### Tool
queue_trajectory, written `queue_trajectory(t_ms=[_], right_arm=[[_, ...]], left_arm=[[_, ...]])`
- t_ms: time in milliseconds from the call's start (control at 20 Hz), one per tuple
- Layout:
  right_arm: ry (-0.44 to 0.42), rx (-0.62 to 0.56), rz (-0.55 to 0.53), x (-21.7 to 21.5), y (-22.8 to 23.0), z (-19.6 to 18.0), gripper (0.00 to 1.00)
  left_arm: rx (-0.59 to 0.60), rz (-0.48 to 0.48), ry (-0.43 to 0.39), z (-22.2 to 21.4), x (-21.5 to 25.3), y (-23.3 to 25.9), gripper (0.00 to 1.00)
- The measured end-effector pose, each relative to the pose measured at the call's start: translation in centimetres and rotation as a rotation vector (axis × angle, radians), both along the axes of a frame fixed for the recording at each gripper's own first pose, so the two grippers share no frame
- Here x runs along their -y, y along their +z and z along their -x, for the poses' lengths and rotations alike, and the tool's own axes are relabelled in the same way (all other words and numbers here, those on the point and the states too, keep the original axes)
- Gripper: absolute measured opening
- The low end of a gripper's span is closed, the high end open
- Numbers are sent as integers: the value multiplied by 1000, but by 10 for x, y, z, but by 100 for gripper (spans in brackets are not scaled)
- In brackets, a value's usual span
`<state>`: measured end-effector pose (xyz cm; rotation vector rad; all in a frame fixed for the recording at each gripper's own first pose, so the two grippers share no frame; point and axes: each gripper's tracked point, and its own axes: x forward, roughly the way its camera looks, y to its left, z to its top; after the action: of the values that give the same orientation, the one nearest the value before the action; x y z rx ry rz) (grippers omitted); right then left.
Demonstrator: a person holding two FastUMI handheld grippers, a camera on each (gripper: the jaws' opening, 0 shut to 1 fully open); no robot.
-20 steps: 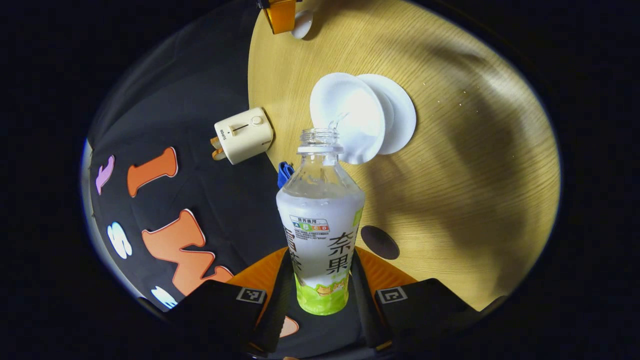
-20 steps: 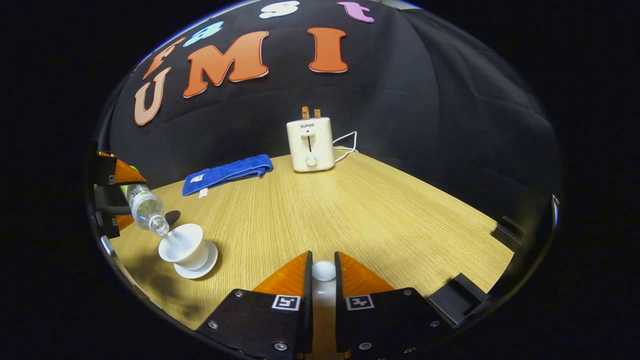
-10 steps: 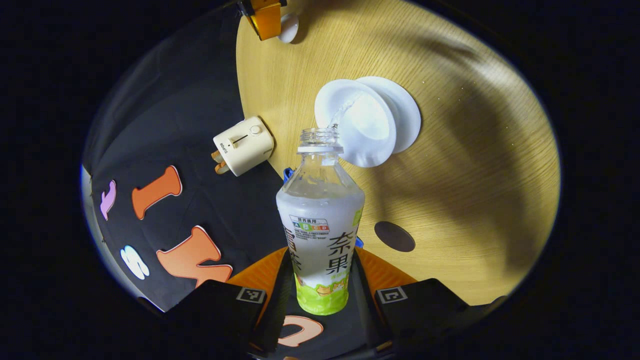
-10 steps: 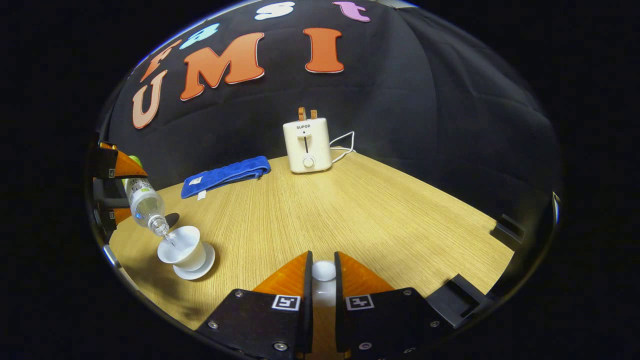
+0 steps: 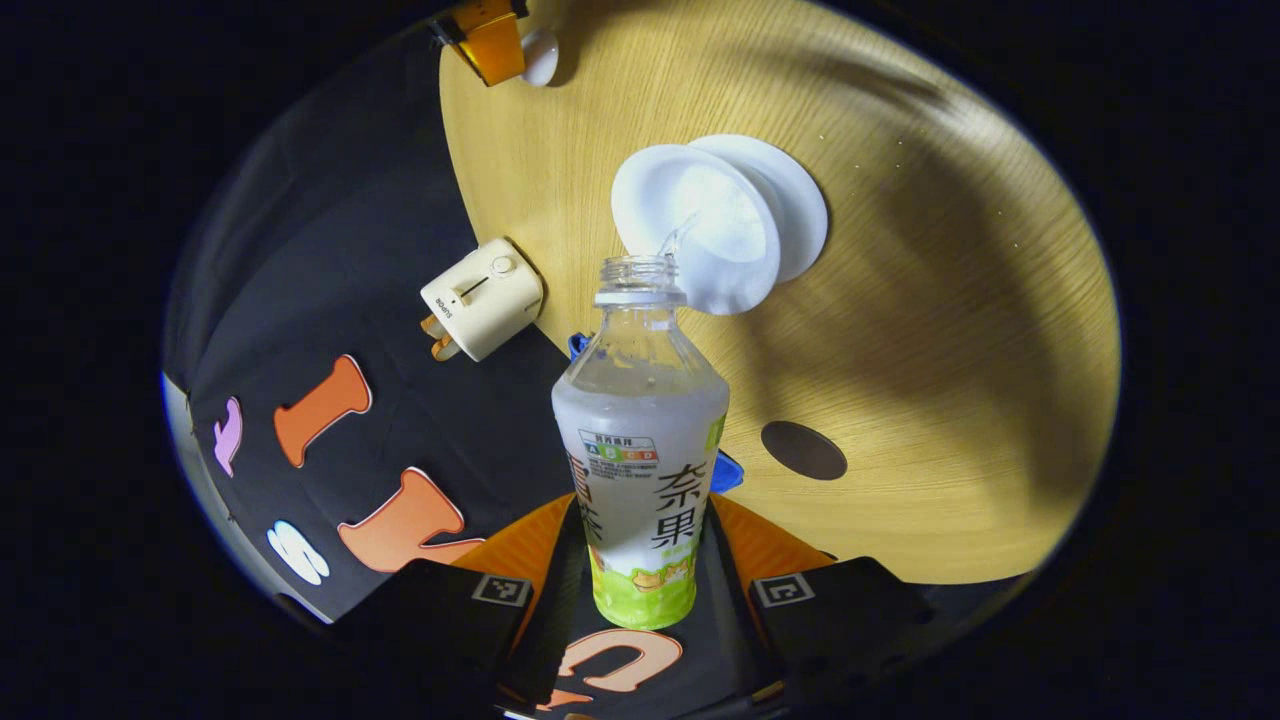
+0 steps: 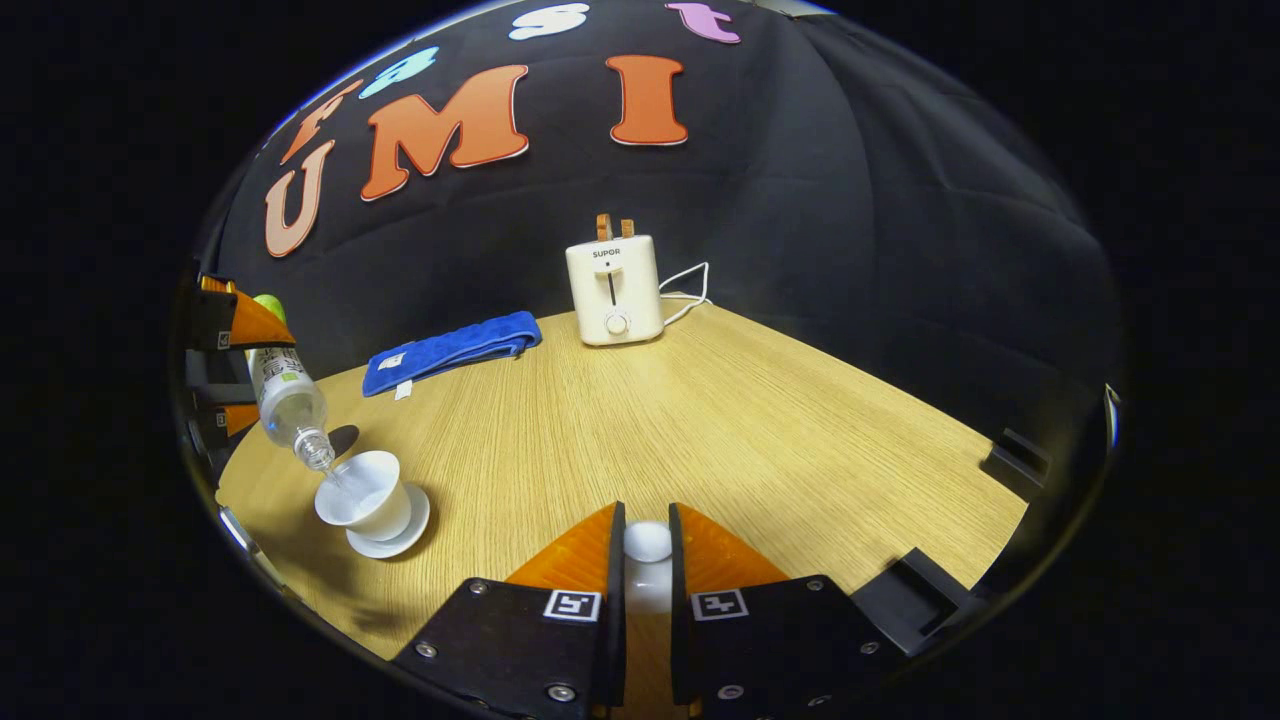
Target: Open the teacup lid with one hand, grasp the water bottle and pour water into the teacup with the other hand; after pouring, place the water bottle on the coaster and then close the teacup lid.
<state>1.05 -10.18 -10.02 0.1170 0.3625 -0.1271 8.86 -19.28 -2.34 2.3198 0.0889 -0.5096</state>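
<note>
you are mid-pour: your left gripper (image 5: 640, 570) is clamped on the lower body of the water bottle (image 5: 640, 440), which is tipped neck-down so its open mouth hangs just over the near rim of the teacup (image 5: 697, 225). a thin stream of water runs from the mouth into the cup, which sits on its saucer (image 5: 800, 200) toward the left near part of the table (image 5: 950, 330). in the right gripper view the bottle (image 6: 285, 400) leans over the cup (image 6: 365, 500) at the table's left edge.

over the last second the bottle has swung a little steeper and its mouth has crept further over the rim, while the stream kept landing inside the cup. the cup has not shifted on the saucer. by the look of it, water is gathering in the cup, so the pour seems well along but not finished.

your right gripper (image 6: 645, 560) is closed on the knob of the teacup lid (image 6: 647, 545), held clear over the near middle of the table, well apart from the cup, and it has not moved.

the dark round coaster (image 5: 803, 450) lies bare on the table, near the cup; that is where the bottle goes next. the toaster (image 6: 612, 290) and blue cloth (image 6: 450, 350) sit at the far side, out of the way.
</note>
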Motion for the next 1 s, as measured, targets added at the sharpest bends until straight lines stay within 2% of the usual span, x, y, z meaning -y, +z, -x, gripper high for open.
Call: queue_trajectory(t_ms=[300, 650, 850, 1000], right_arm=[[0, -1, 5, 0, 0, 1, 19], [7, -6, 13, -3, -1, 1, 19], [6, -10, 13, -3, -2, 1, 19], [7, -14, 13, -4, -2, 1, 18]], left_arm=[[22, -37, -19, -4, 0, 4, 67], [39, -64, -47, -5, 2, 7, 65], [-22, 1, -23, -9, -2, -1, 66], [-90, 127, 4, -6, -7, -15, 66]])
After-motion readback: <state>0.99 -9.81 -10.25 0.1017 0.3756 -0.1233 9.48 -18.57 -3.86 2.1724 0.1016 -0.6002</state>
